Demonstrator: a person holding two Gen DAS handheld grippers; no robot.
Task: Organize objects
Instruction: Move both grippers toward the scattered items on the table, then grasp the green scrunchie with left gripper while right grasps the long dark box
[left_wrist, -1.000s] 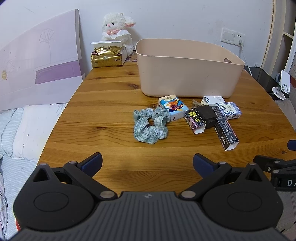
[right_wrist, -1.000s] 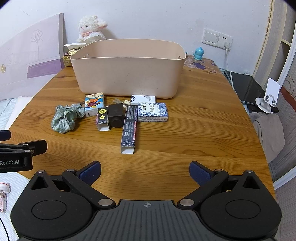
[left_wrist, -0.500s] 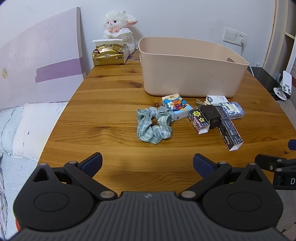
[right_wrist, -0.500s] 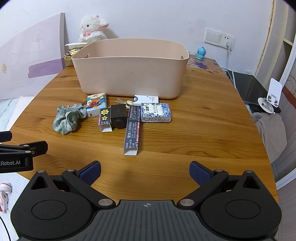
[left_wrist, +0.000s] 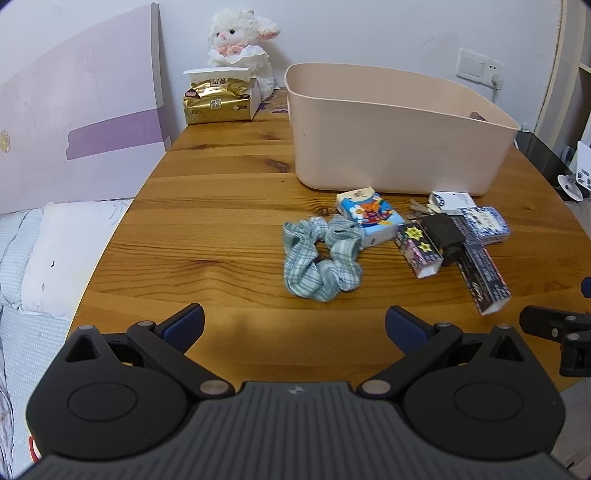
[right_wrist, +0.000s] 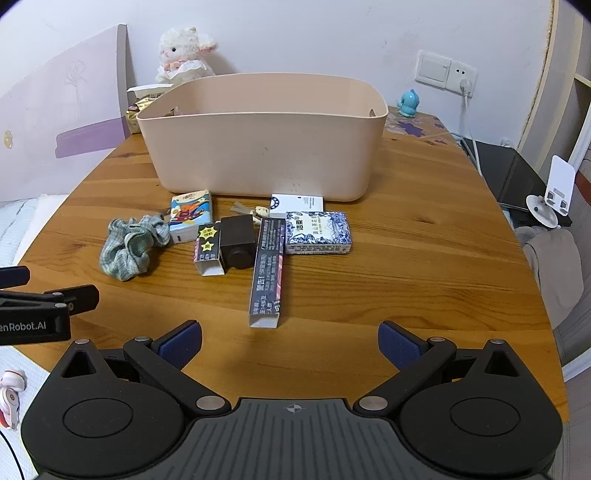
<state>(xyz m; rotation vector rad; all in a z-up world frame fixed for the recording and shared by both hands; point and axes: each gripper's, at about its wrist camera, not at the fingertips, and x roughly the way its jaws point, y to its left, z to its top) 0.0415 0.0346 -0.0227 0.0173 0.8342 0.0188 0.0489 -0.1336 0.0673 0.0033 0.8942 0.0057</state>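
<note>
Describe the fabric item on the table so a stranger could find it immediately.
Start at the large beige bin on the wooden table. In front of it lies a row of small boxes; at its left end sits the green plaid scrunchie, the only soft, crumpled thing there.
</note>
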